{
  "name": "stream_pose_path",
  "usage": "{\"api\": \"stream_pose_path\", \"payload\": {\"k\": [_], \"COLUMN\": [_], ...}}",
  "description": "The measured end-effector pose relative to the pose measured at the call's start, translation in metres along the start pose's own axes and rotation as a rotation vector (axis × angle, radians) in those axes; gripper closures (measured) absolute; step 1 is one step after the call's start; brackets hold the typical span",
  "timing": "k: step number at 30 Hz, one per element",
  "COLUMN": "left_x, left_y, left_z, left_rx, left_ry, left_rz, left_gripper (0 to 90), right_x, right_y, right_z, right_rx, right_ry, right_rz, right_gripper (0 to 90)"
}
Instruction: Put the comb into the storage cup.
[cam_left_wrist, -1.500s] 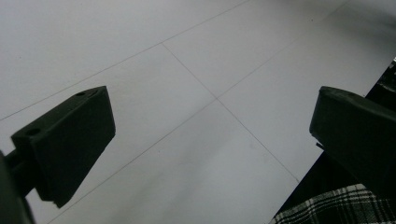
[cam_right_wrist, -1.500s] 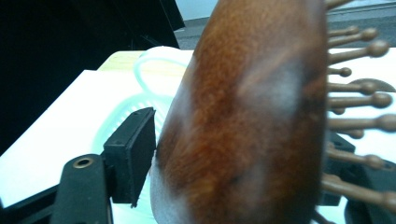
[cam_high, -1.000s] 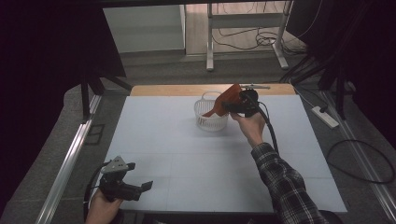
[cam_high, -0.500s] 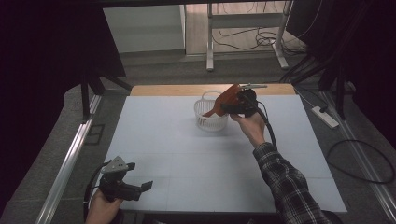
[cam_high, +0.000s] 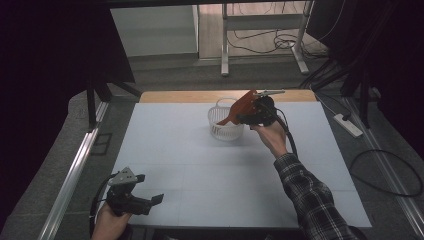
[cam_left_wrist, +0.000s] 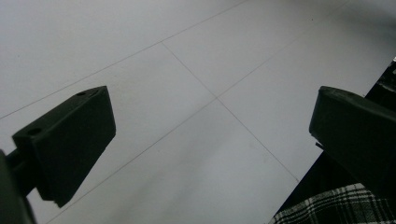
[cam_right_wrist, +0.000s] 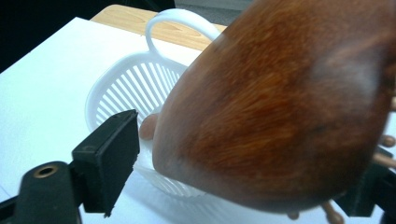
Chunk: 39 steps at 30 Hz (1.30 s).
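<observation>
Right gripper (cam_high: 239, 118), jaws just opening around the wooden brush (cam_right_wrist: 280, 116), is risking a drop outside the basket (cam_high: 220, 131); left gripper (cam_high: 150, 201) is idling wide.

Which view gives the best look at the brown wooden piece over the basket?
The right gripper view: the wooden piece is close, its grain plain, between the tool's jaws above the white basket. The high view shows it small; the left gripper view faces the table.
</observation>
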<state>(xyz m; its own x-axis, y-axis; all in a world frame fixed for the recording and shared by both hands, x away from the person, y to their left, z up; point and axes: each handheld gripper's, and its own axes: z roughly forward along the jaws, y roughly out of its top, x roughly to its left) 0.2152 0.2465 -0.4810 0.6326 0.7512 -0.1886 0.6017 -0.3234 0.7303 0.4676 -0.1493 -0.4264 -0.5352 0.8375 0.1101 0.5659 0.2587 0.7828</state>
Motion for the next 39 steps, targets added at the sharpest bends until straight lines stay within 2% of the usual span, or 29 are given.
{"api": "stream_pose_path", "payload": {"k": [8,10,17,25,39], "left_x": [0.000,0.000,0.000,0.000,0.001], "left_y": [0.000,0.000,0.000,-0.001,-0.001], "left_z": [0.000,0.000,0.000,-0.003,-0.002], "left_rx": [0.001,0.000,-0.003,-0.010,-0.005], "left_ry": [0.000,0.000,0.007,0.034,0.023], "left_rz": [0.000,-0.001,-0.005,-0.001,-0.003], "left_gripper": [0.3,0.3,0.0,0.0,0.0], "right_x": [0.000,0.000,0.002,0.003,0.005], "right_y": [0.000,-0.001,-0.004,-0.010,-0.021], "right_z": [-0.003,-0.004,-0.008,-0.013,-0.021], "right_rx": [0.024,0.041,0.046,0.032,0.037], "right_ry": [0.014,0.003,0.013,0.023,0.039], "right_rz": [-0.028,-0.057,-0.091,-0.122,-0.147], "right_gripper": [7.0,3.6,0.0,0.0,0.0]}}
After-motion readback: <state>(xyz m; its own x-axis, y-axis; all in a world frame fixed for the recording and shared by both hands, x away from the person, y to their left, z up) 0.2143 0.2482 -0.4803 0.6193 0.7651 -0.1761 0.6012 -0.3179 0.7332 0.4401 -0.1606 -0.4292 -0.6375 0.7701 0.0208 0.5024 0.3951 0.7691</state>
